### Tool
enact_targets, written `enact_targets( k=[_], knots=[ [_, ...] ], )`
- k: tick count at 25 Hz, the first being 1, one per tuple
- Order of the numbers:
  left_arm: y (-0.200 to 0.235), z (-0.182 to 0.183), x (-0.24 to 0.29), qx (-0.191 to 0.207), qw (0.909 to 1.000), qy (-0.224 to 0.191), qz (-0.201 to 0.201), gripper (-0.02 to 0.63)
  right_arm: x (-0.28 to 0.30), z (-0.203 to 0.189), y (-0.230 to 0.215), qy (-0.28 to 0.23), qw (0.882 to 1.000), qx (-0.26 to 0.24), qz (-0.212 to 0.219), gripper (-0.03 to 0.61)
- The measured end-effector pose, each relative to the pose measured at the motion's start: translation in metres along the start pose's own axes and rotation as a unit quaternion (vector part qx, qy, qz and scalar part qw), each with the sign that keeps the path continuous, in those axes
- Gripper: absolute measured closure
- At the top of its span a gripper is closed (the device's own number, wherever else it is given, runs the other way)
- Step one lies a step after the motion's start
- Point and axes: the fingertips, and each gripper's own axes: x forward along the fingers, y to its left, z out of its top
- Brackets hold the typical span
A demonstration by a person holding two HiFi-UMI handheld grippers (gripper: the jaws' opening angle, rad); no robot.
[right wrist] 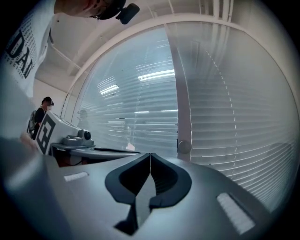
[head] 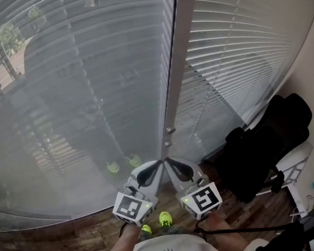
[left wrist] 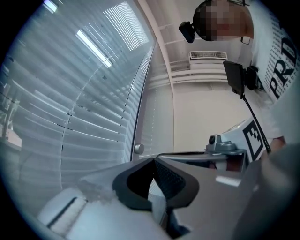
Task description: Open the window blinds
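We are holding the grey left gripper (head: 156,164) and the grey right gripper (head: 170,162) closed and empty; the white slatted window blinds (head: 232,42) are hanging at twelve o'clock.

Office-like room, slatted window blinds (head: 84,74), black office chair (head: 260,150), white desk (head: 303,175), wood floor (head: 63,238)

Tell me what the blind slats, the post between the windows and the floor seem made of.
Blind slats: thin pale strips with a soft sheen, likely plastic or painted aluminium.
Post: smooth, grey-white, even finish; painted metal or wood, cannot tell which.
Floor: brown planks with visible grain, wood or laminate.
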Motion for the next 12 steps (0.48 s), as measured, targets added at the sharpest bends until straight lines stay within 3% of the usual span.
enact_targets(
  k=[6,12],
  knots=[
    [0.007,-0.011,0.003,-0.003,0.9998,-0.006,0.018,0.621,0.008,-0.014,-0.003,-0.006,1.0,-0.012,0.013,0.568],
    [0.033,0.007,0.01,-0.015,0.9999,-0.001,0.006,0.621,0.035,0.012,-0.011,-0.01,1.0,-0.012,-0.006,0.557]
  ],
)
